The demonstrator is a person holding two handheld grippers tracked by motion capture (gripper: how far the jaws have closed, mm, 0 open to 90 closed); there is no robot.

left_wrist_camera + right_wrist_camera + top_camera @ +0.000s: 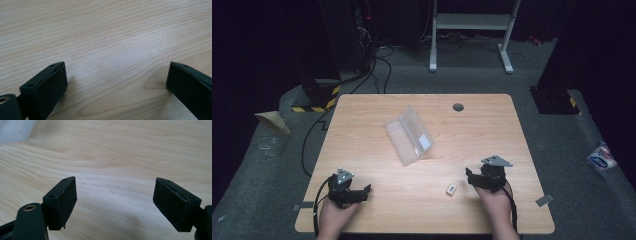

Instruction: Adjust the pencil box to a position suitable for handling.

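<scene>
Wooden table point(362, 110) in dark workshop; clear plastic case point(409, 135) lies open mid-table, apparently awaiting contents; small white item point(451, 189) just beside right gripper point(469, 176); left gripper point(364, 191) well apart; both sets of jaws spread, empty.

left gripper point(362, 192): black, grey 3-cornered plate | right gripper point(471, 176): black, cable

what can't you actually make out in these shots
- Small white item beside the right tool, high view: too small to identify.
- Clear plastic case, high view: contents unreadable through the hazy walls; in the right gripper view it is a blurred corner cut off by the top left edge.
- Person's forearms, high view: cut off by the bottom edge.
- Room beyond the table: too dark.
</scene>
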